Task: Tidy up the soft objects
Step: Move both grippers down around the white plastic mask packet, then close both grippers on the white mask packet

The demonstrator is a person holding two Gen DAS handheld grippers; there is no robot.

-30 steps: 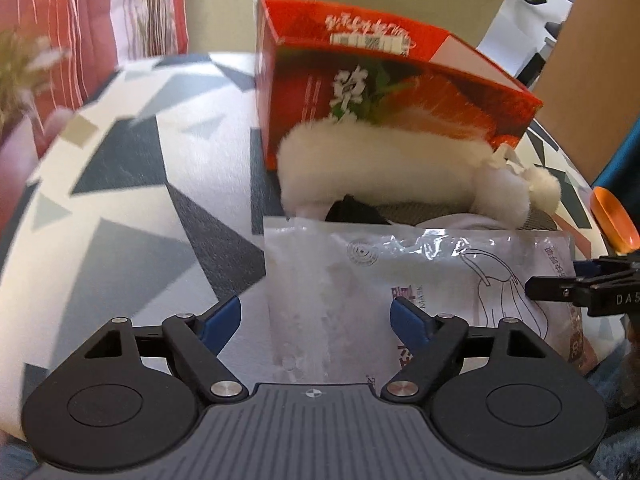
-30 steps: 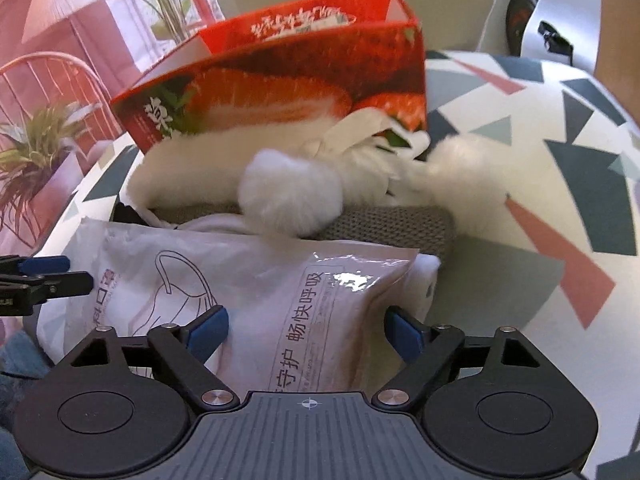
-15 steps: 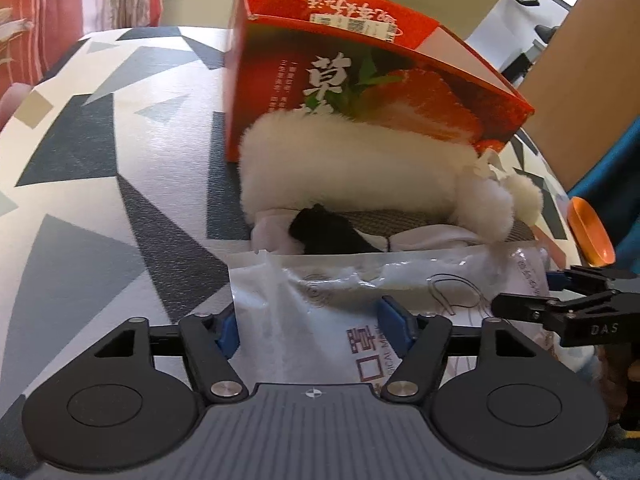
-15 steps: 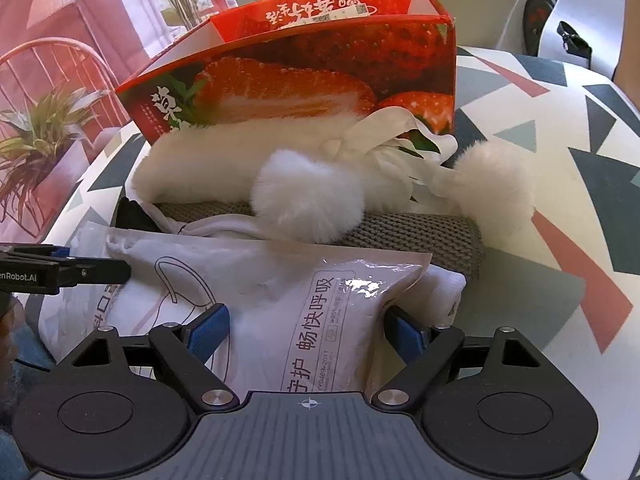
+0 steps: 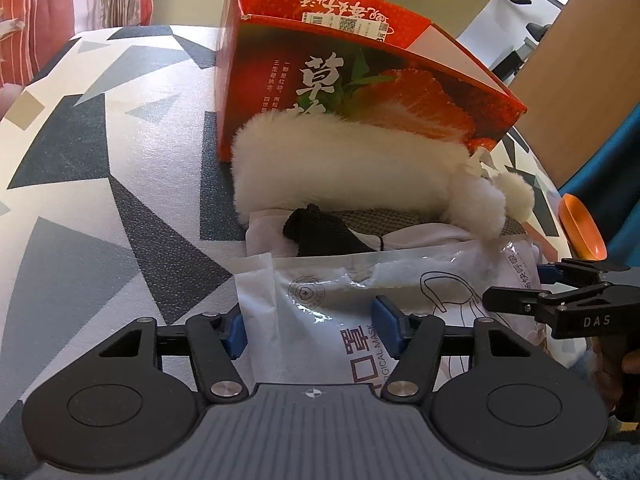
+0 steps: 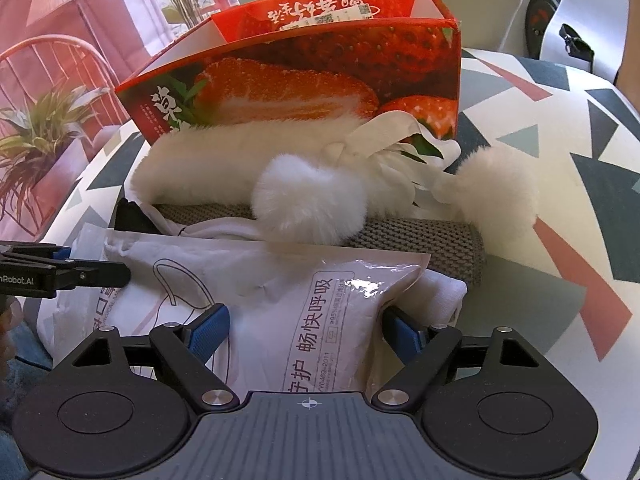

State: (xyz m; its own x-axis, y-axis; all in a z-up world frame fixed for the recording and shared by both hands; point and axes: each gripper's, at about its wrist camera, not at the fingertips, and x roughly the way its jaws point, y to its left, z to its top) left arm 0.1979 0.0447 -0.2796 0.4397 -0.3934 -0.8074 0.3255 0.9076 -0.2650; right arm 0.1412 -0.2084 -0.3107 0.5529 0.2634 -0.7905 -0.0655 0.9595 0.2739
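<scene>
Change: both tongs have pushed in since a second ago; the mask pack [image 5: 360,300] now lies between each pair of fingers, not just ahead of them. The box [image 5: 360,80] looms nearer.
Meaning: I judge the two-handed lift of the pack is about to begin (the box looks like the likely home).
Left tongs [image 5: 308,330]: wide open, straddling the pack's left end, nothing clamped.
Right tongs [image 6: 306,330]: wide open, straddling the pack's right end [image 6: 320,300], nothing clamped.
Pack: nearest item to both tongs, lying on top of the heap at the table [image 5: 80,200] edge.
Beyond the tongs: white fur piece [image 5: 340,172] against the box, grey knit [image 6: 440,236] and a black scrap [image 5: 316,228] under it.
Count: one pack, one box, one fur piece with two pompoms [image 6: 308,204], one knit, one black scrap, some white cloth (pieces unclear).
</scene>
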